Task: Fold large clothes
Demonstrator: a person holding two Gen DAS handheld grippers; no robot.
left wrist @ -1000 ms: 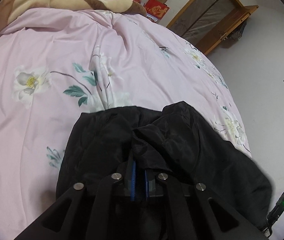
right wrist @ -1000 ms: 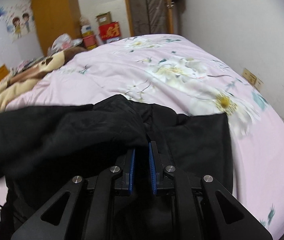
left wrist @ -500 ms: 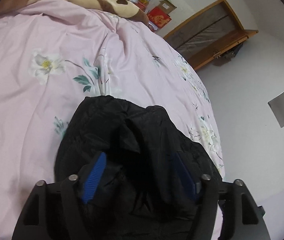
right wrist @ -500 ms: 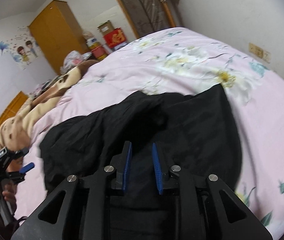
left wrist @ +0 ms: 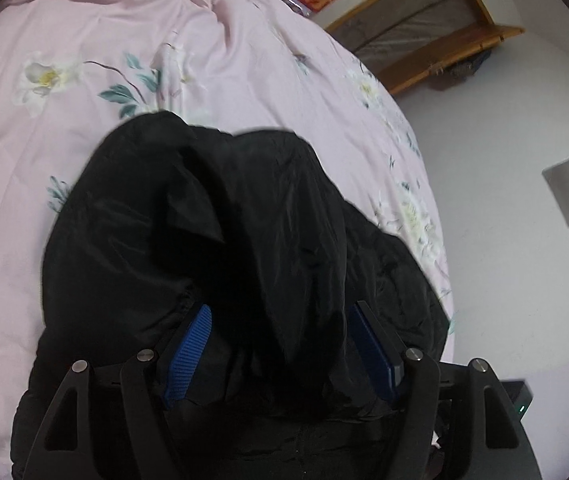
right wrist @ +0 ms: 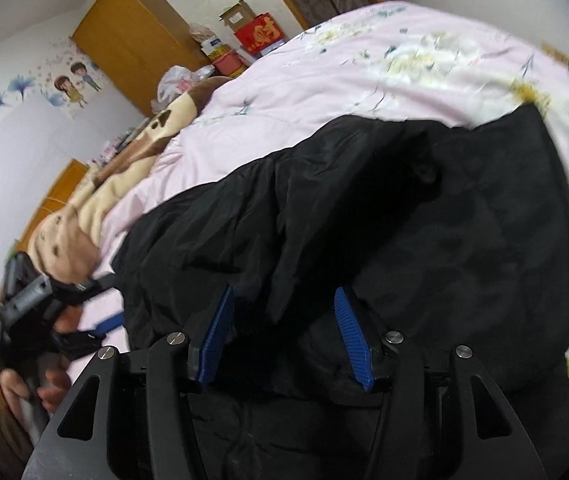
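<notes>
A large black garment [left wrist: 220, 240] lies bunched on the pink floral bedspread [left wrist: 84, 120]. My left gripper [left wrist: 280, 316] is open, its blue pads [left wrist: 188, 344] spread wide with a fold of black cloth lying between them. In the right wrist view the same garment [right wrist: 424, 220] spreads across the bed. My right gripper [right wrist: 282, 296] is open over its near edge, pads [right wrist: 350, 336] apart. The left gripper [right wrist: 44, 300] and the hand holding it show at the far left of that view, beside the garment's end.
A tan and brown blanket [right wrist: 96, 208] lies along the bed's far side. A wooden wardrobe [right wrist: 132, 28] and boxes [right wrist: 258, 32] stand by the wall. A wooden door frame [left wrist: 424, 36] and white wall [left wrist: 524, 240] border the bed's right edge.
Both grippers went from shut on the black cloth to open, the left first and then the right. The garment has dropped onto the bed, and the views have tilted.
</notes>
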